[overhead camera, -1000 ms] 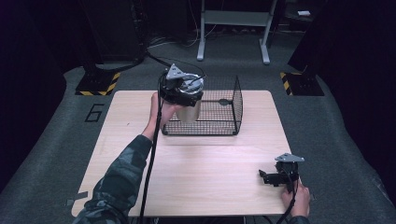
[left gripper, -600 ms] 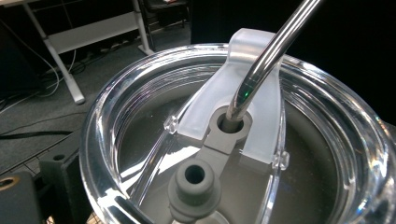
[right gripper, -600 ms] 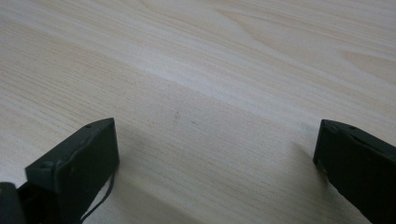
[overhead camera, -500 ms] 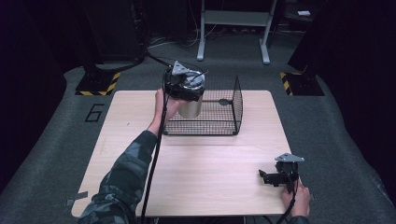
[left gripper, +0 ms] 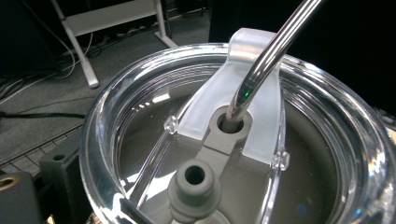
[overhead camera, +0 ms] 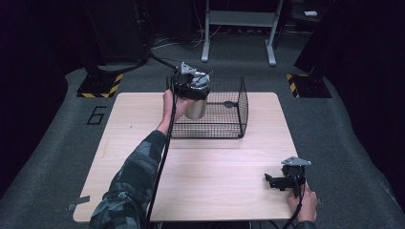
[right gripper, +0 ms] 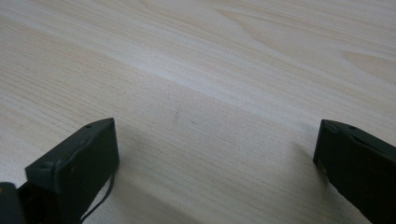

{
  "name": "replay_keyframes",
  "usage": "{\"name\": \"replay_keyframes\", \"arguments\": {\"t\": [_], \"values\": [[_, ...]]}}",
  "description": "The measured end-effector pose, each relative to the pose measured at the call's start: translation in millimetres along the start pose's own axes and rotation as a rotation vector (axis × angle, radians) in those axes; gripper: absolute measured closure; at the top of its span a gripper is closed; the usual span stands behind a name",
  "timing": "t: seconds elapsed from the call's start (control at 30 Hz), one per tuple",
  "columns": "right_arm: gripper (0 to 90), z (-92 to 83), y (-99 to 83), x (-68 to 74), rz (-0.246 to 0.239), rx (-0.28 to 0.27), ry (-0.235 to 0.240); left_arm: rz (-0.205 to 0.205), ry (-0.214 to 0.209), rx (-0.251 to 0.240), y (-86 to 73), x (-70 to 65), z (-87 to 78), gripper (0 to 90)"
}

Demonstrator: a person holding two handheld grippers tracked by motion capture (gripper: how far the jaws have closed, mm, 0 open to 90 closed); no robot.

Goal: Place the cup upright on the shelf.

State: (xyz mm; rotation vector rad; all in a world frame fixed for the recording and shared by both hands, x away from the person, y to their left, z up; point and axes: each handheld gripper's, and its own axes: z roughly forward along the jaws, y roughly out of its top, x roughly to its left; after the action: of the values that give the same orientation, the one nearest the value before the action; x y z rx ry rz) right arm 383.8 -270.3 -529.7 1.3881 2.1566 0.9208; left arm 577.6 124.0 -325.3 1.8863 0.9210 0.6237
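Tumbler (overhead camera: 197,106): shifted rightward, above wire basket (overhead camera: 241,107) (steel straw (left gripper: 266,56) through lid)
Left gripper (overhead camera: 190,85): clenched on tumbler
Right gripper (right gripper: 215,154): released, on tabletop (overhead camera: 215,167)

The high view looks forward and down from above the person's side, far enough off to take in the whole worktop (overhead camera: 200,186) and the dark floor around it. The left gripper view rides the left claw (overhead camera: 191,85), held at about 11 o'clock of the worktop, and looks from very near onto a clear lid (left gripper: 224,154) with a metal straw (left gripper: 275,46). The right gripper view sits low at about 5 o'clock, close to the wood, facing along the right claw (right gripper: 215,154). Both share that wooden surface with the high view.
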Motion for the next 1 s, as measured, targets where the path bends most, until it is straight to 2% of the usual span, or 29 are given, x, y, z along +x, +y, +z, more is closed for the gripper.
{"name": "replay_keyframes", "arguments": {"t": [0.17,0.47,0.57,0.67,1.0], "values": [[0.0,0.3,0.1,-0.4,-0.004,-0.004,0.0,0.004,0.008,0.023,-3.7,2.8,12.7,3.6],[0.0,0.6,0.0,-0.3,-0.004,-0.008,-0.002,-0.052,0.043,0.037,-15.4,7.6,33.1,3.6],[0.0,0.7,-0.1,-0.4,-0.006,-0.008,-0.003,-0.064,0.041,0.061,-19.8,9.1,38.7,3.6],[0.0,0.6,-0.1,-0.2,-0.003,-0.007,-0.003,-0.071,0.053,0.067,-24.9,9.2,45.3,3.6],[0.0,0.5,-0.2,-0.4,-0.007,-0.004,-0.002,-0.104,0.053,0.095,-36.6,6.8,60.9,3.6]]}}
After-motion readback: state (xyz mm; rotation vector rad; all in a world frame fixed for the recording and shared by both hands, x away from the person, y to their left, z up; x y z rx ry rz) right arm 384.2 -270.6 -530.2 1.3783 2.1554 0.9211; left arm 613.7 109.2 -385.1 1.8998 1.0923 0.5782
